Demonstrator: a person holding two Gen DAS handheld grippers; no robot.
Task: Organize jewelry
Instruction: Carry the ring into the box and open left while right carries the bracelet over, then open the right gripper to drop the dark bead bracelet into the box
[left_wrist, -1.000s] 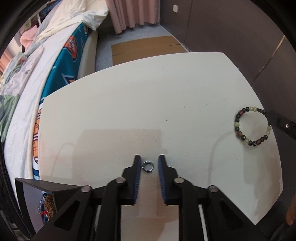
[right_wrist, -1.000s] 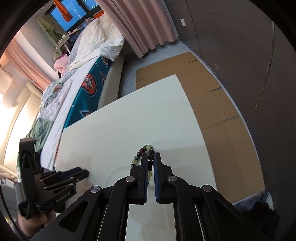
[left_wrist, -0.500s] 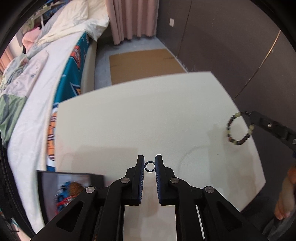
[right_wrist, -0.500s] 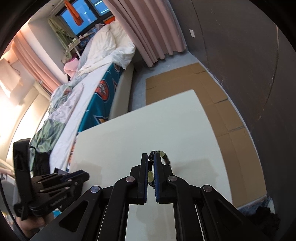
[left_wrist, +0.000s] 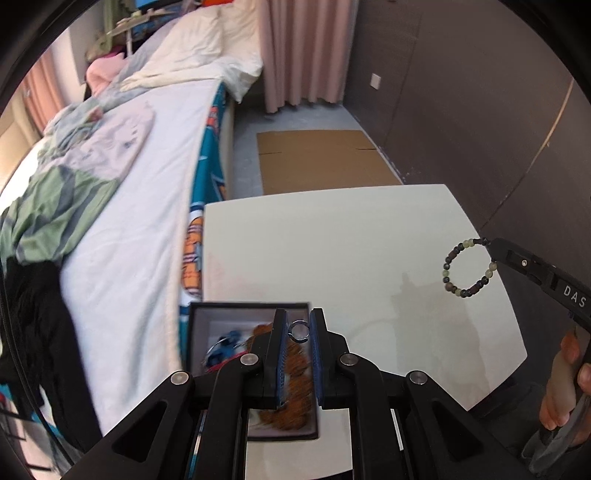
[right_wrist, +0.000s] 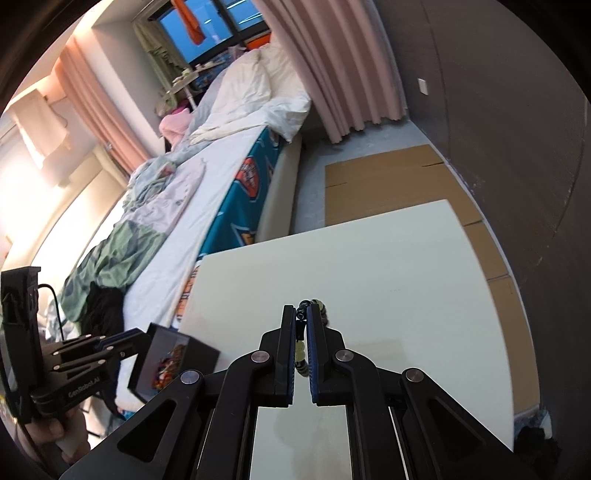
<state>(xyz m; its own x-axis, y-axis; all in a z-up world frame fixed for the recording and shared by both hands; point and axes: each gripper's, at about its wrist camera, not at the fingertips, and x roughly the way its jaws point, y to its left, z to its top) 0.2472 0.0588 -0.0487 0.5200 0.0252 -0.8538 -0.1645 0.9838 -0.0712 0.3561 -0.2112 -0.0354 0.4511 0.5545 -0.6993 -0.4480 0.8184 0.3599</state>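
- A small metal ring (left_wrist: 299, 331) is pinched between the tips of the left gripper (left_wrist: 298, 334), whose jaws are clenched on it from both sides; it is held in the air above the open jewelry box (left_wrist: 199, 332).
- A beaded bracelet (left_wrist: 468, 268) is clamped in the right gripper (right_wrist: 303, 332), whose jaws are fully clenched on a few beads, the loop hanging free over the right part of the white table (left_wrist: 332, 240).
- The box is seen at the near left corner of the table, beside the bed (left_wrist: 140, 221); it already holds an orange-brown beaded piece (left_wrist: 295, 398) and a blue item (left_wrist: 225, 345).
- The step in hand is judged to be the carry: both pieces have been picked up and are off the table, neither yet put away.
- For the next move, the ring should be brought low inside the box's walls before the jaws are released, since so light a thing could bounce out.
- The bracelet is well to the right of the box, so it must be carried left across the table, and the two grippers must be kept from crowding each other over the small opening.
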